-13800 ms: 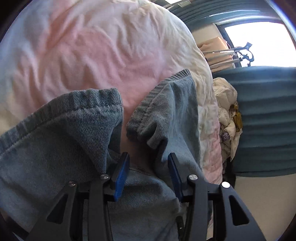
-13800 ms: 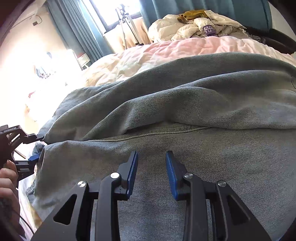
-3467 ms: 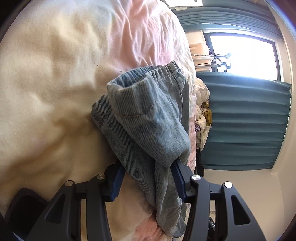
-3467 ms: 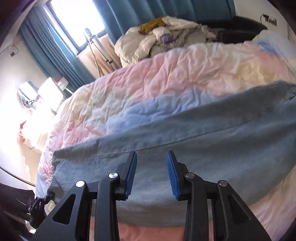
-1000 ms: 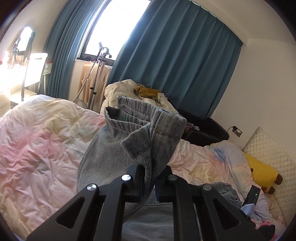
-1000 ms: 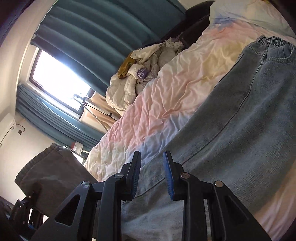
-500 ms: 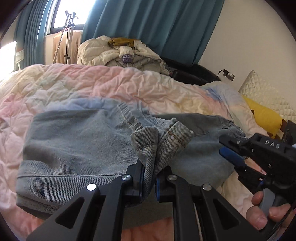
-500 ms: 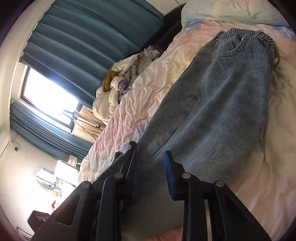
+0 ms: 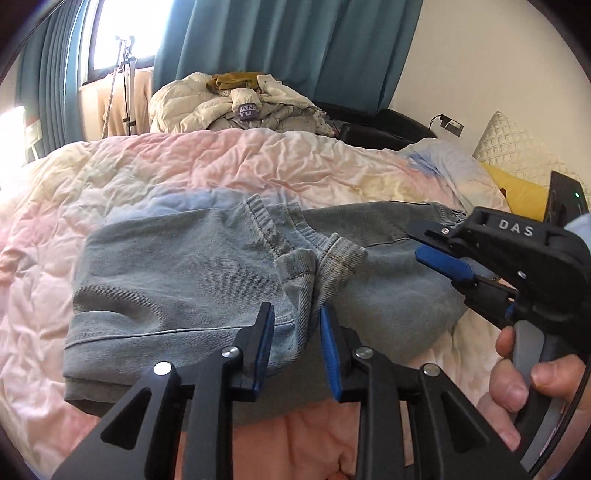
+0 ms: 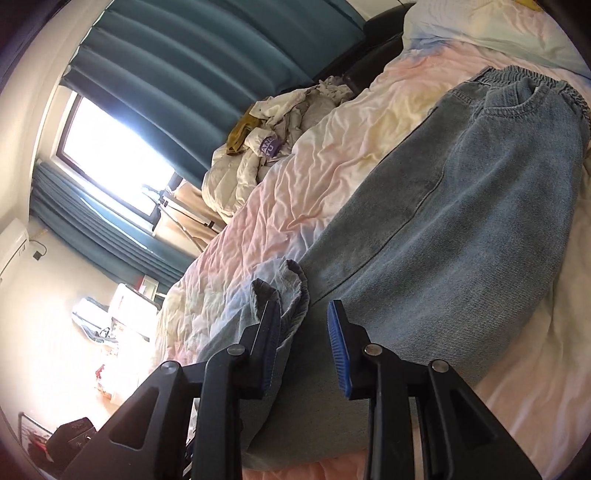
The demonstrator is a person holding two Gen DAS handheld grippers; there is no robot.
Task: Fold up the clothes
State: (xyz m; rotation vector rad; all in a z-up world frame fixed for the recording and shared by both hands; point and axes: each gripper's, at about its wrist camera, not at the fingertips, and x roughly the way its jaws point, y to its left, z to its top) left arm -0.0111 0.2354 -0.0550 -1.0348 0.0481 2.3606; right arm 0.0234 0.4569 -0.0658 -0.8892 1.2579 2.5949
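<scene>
Both claws sit low over the folded jeans (image 9: 177,266). Seen from its own camera, the left gripper (image 9: 297,334) has its blue-padded jaws parted, with a bunched hem of denim (image 9: 317,266) rising in the gap between them; whether the cloth touches either pad cannot be told. The right gripper (image 9: 443,258) enters that same view from the right edge, a black body lettered "DAS", held in the person's right hand (image 9: 524,373), its blue fingers pointing toward the bunched hem and just beside it, over the denim.

From the right wrist camera, the right gripper (image 10: 304,332) also stands with its jaws apart (nothing is clamped between them). A rolled cuff (image 10: 284,284) lies against the tip of its left finger, and plain denim fills the gap.

The jeans lie flat on the bed, doubled over so that the leg ends rest on top of the upper part. Their elastic waistband (image 10: 532,81) shows at the far end in the right wrist view, near a pale pillow (image 10: 480,22). Under them is a wrinkled quilt (image 9: 221,162) in pastel pink, yellow and blue. Beyond the bed sits a heap of cream-coloured clothes (image 9: 236,107) before teal curtains (image 9: 295,44), with a bright window (image 10: 114,158) alongside.
</scene>
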